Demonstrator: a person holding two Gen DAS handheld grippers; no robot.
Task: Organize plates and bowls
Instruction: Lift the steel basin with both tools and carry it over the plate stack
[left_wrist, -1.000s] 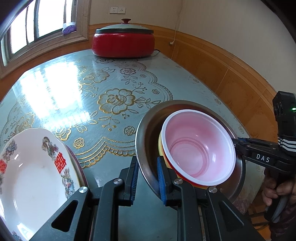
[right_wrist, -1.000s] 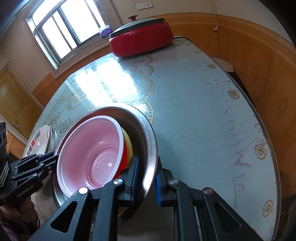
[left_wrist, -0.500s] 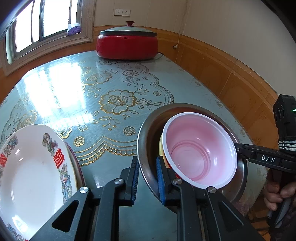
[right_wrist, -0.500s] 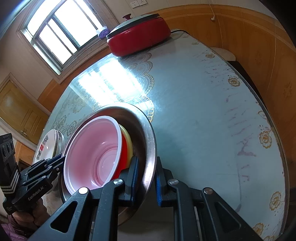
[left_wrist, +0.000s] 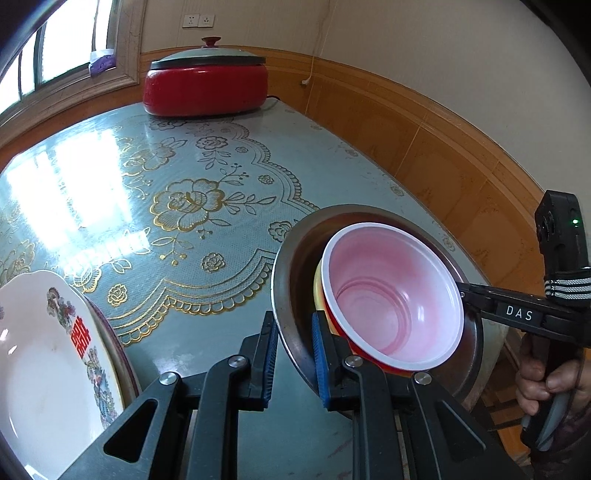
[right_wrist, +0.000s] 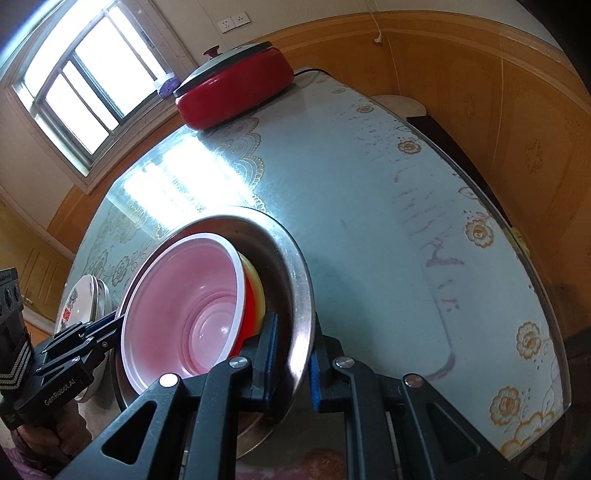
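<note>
The left gripper (left_wrist: 293, 356) and right gripper (right_wrist: 291, 360) each pinch opposite rims of the steel basin (left_wrist: 286, 295), held off the table (left_wrist: 221, 155) and tilted. The nested red bowl (left_wrist: 395, 306) and yellow bowl (right_wrist: 258, 291) could slide out if the tilt grows, or the thin rim could slip. Readable: "DAS", "GenRobot.AI". The decorated plate (left_wrist: 40, 362) bears red characters.

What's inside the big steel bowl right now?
Inside the steel bowl sits a red plastic bowl with a pale pink inside, nested in a yellow bowl. Anything beneath them is hidden.
</note>
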